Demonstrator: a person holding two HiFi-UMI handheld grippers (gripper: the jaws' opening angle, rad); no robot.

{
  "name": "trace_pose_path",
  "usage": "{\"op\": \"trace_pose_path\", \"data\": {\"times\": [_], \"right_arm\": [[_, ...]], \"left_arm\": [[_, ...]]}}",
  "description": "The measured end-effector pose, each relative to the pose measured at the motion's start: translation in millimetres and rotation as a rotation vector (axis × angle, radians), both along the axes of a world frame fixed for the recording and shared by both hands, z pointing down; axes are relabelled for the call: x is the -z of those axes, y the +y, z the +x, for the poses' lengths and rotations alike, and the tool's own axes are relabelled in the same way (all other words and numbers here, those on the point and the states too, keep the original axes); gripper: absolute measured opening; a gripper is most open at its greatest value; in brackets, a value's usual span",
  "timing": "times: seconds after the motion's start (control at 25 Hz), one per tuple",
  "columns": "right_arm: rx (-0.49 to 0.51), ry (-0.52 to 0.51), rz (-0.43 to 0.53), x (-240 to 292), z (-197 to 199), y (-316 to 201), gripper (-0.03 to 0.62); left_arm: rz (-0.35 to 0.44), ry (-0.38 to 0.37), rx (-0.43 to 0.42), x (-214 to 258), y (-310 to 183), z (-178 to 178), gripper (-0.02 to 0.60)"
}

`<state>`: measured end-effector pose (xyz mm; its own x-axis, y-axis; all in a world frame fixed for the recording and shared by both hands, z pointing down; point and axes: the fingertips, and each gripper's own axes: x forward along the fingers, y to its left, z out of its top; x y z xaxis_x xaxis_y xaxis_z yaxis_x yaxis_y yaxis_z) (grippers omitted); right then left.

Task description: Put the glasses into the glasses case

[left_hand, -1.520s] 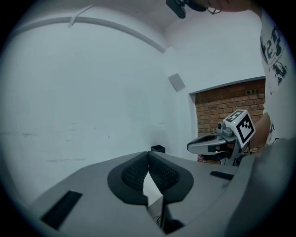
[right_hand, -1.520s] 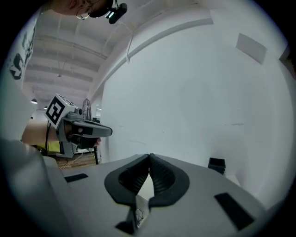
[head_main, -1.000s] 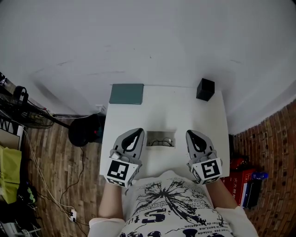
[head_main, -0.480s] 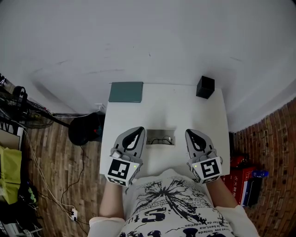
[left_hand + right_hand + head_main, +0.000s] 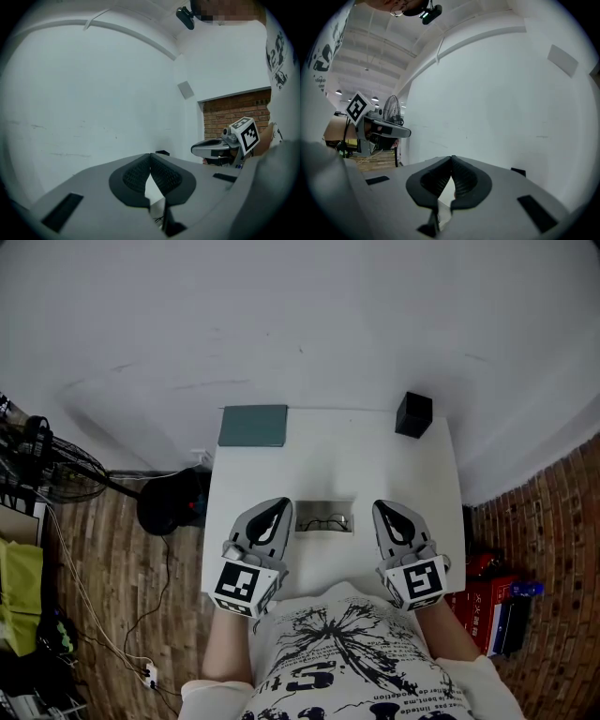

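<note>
A small grey glasses case (image 5: 324, 517) lies open on the white table (image 5: 328, 460), and dark thin-framed glasses (image 5: 323, 521) rest in it. My left gripper (image 5: 282, 506) sits just left of the case, its jaws shut with nothing between them. Just right of the case is my right gripper (image 5: 380, 508), also shut and empty. In the left gripper view the closed jaws (image 5: 150, 155) hide most of the case; a bit of dark frame (image 5: 160, 218) shows below them. The right gripper view shows its jaws (image 5: 452, 158) pressed together.
A teal flat box (image 5: 254, 426) lies at the table's far left corner and a black box (image 5: 413, 414) at the far right corner. A white wall rises behind. A fan and cables (image 5: 42, 460) stand on the wooden floor to the left; red and blue items (image 5: 497, 606) lie at the right.
</note>
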<state>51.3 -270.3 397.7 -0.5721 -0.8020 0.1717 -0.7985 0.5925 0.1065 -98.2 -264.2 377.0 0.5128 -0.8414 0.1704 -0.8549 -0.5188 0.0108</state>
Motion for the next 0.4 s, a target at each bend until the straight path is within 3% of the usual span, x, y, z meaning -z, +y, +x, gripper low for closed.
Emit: {"op": "trace_pose_path", "data": {"times": [0.4], "right_arm": [[-0.038, -0.021, -0.024, -3.0, 6.0, -4.3, 0.012]], "left_arm": [[-0.006, -0.007, -0.005, -3.3, -0.8, -1.9, 0.014]]}}
